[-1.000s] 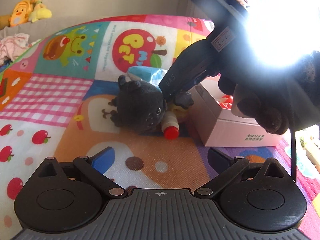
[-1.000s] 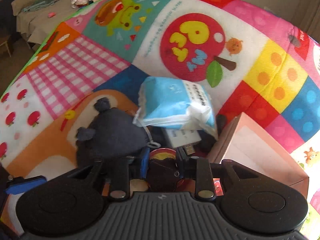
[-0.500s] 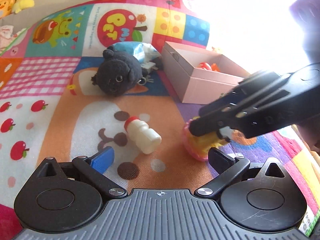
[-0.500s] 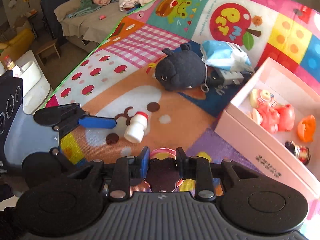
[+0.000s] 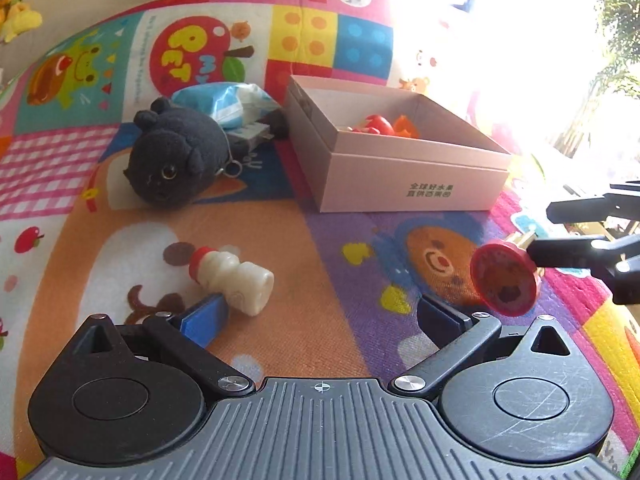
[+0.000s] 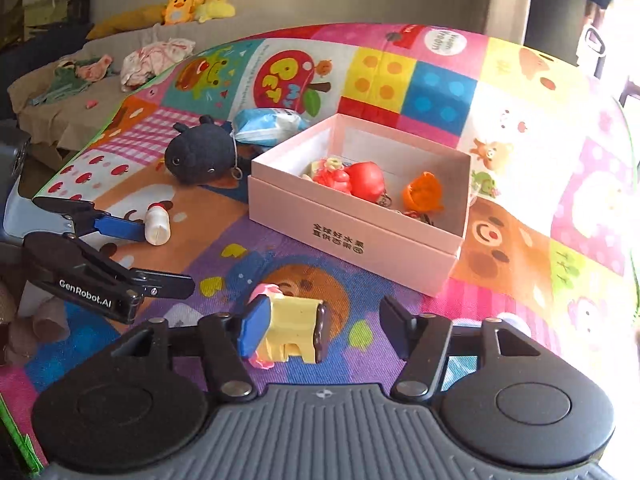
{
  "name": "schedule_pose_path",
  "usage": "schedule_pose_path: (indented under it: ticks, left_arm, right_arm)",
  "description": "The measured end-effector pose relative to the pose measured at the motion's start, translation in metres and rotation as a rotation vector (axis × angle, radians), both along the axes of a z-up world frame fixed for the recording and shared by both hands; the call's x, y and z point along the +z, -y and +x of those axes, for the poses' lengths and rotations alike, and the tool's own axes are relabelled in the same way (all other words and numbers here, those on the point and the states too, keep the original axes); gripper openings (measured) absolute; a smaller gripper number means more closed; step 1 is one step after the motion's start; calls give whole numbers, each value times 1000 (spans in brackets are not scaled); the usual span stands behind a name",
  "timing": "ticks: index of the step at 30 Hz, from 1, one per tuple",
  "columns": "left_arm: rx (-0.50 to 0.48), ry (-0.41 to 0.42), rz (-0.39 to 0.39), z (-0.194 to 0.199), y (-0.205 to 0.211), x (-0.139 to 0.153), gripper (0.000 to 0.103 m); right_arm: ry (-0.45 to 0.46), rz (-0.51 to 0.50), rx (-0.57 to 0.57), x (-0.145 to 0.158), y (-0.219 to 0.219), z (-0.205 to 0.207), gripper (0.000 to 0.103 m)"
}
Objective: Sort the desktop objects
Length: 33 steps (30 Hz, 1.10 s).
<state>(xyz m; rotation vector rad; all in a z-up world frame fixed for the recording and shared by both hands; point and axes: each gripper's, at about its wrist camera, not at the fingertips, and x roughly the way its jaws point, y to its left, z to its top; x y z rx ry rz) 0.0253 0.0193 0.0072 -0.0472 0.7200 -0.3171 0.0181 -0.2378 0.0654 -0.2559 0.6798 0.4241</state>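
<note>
Few toys boxed (image 6: 356, 240); bottle (image 5: 232, 280), plush (image 5: 176, 160) left. Right gripper (image 6: 324, 330) jaws opening, cake toy (image 6: 292, 330) between; left gripper (image 5: 320, 316) wide open, empty.

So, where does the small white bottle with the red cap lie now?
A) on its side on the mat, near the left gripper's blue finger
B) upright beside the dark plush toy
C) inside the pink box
A: the bottle lies on its side on the mat, just ahead of the left gripper, outside the pink box.
</note>
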Motion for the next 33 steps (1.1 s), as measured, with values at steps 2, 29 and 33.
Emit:
schedule_pose_path:
  ticks: [2, 29, 33]
  left_arm:
    - [-26, -2, -13, 3, 5, 0, 103]
    - [169, -14, 36, 16, -6, 4, 90]
    - [173, 8, 23, 11, -7, 1, 96]
  right_arm:
    - [-13, 18, -38, -7, 9, -4, 78]
    - [-57, 51, -127, -58, 14, -10, 103]
    - [-54, 116, -132, -49, 18, -12, 98]
